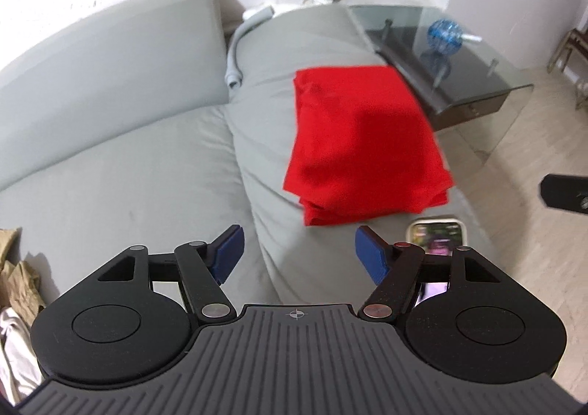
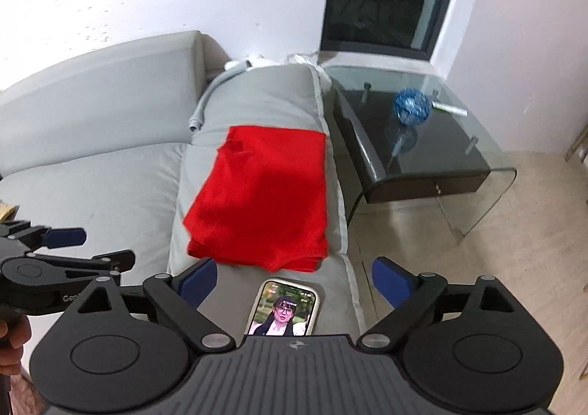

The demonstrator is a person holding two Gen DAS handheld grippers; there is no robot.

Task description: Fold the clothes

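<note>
Across the centre of both views, a grey sofa point(image 2: 110, 194) fills the frame, its broad arm cushion point(image 2: 264, 99) serving as the folding surface. Centred on it lies a red garment point(image 2: 261, 202), folded into a neat stack, its right edge near the cushion seam beside a glass side table point(image 2: 422, 172). Below it rests a phone point(image 2: 283, 308). Lower frame, the right hand-held gripper point(image 2: 294, 282) and left hand-held gripper point(image 1: 297, 253) hang spread and empty, with open sofa seat to the left.

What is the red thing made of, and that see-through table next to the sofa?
The red garment looks like soft matte cloth, probably cotton knit: it lies folded in limp layers. The side table looks like clear bent glass, glossy with reflections, over a dark inner shelf.
</note>
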